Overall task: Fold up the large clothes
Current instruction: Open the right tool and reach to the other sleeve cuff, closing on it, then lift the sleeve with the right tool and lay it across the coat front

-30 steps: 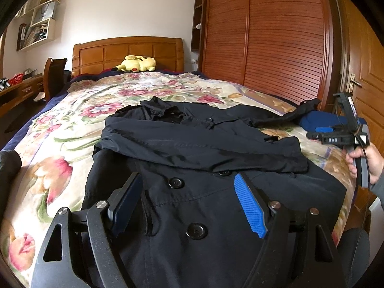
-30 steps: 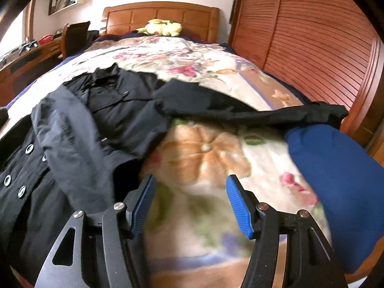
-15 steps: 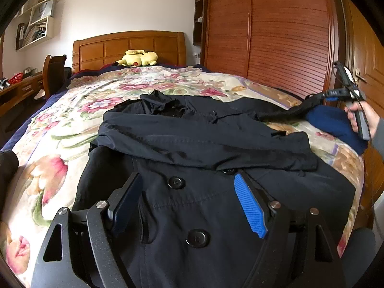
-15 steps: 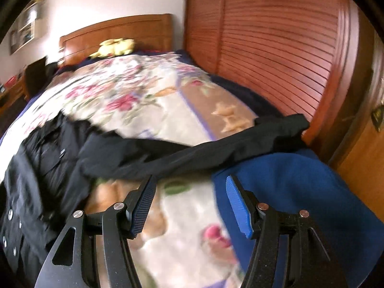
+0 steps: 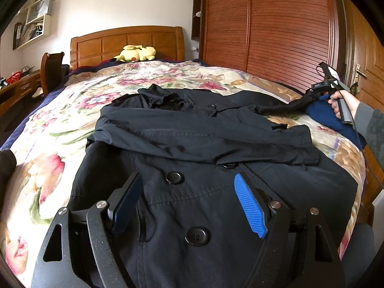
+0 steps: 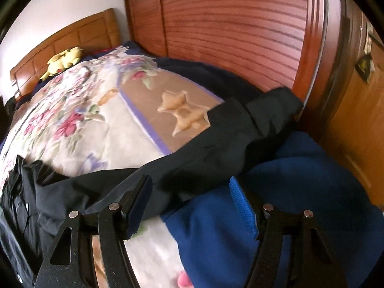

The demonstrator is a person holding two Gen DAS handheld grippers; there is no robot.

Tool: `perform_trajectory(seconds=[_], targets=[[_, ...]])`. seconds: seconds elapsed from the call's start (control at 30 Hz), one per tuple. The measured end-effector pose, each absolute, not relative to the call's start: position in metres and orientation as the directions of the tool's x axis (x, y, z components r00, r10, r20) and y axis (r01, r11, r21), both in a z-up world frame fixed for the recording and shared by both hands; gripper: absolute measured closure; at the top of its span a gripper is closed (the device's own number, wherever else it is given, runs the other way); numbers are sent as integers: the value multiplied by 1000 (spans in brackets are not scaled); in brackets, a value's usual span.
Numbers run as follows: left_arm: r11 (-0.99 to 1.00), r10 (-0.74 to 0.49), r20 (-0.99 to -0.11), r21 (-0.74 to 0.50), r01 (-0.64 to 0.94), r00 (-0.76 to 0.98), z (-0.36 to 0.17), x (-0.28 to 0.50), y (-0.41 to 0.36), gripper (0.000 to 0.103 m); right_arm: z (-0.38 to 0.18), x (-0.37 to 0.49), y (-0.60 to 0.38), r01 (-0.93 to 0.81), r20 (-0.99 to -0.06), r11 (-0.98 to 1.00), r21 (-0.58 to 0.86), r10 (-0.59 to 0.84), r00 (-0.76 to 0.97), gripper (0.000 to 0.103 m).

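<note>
Black coat soft, limp, bulky | left jaws apart, empty | right jaws opening, empty | take sleeve ahead of them

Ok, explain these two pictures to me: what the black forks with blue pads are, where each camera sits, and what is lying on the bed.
Each black fork is a hand-held gripper, one in each of a person's hands, with a camera looking forward along its jaws. One picture comes from the left gripper, poised over the buttoned front of a black coat spread on a flowered bedspread; its jaws are open and hold nothing. That view also shows the person's right hand by the end of the coat's outstretched sleeve. The other picture comes from the right gripper, jaws opening above that sleeve, which rests on a blue garment. Nothing is gripped there. A yellow plush toy lies by the headboard.
</note>
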State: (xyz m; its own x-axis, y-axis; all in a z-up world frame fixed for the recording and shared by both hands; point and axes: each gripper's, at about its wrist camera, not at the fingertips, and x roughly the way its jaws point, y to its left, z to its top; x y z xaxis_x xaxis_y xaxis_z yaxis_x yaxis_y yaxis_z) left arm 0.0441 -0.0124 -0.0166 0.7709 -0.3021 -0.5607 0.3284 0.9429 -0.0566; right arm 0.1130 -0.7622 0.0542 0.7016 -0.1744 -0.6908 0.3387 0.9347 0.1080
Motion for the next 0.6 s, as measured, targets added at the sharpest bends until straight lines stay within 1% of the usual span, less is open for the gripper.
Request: perform_trajectory(seconds=[0.1,0.17,0.23,0.3,0.47,0.53,0.6], targets=[[941,-305,-564,-55,333,767,-17,45,-13,23,47,126,-767,356,-699,926,121,-175,693,34],[940,-307,-568,-57,335,764,-19,45,-12,23,46,133,-765,345,-686,932,112,-179,705,34],[940,-308,-571,-61,335,761,-19,46,-12,23,47,137,-760,333,-670,941,57,-211,712,55],[941,-308,-572,-63,334,761,-19,45,-12,23,50,138,-757,344,-655,939,5,-257,711,102],[941,-305,-568,-57,333,764,-18,44,-13,23,70,127,-740,316,-570,949,-15,-267,777,102],[941,-305,-565,-57,333,767,-18,43,-13,23,79,118,-725,279,-543,960,-28,-249,802,102],[942,-305,-562,-56,332,769,-17,42,-13,23,90,110,-705,247,-511,966,-74,-249,822,102]])
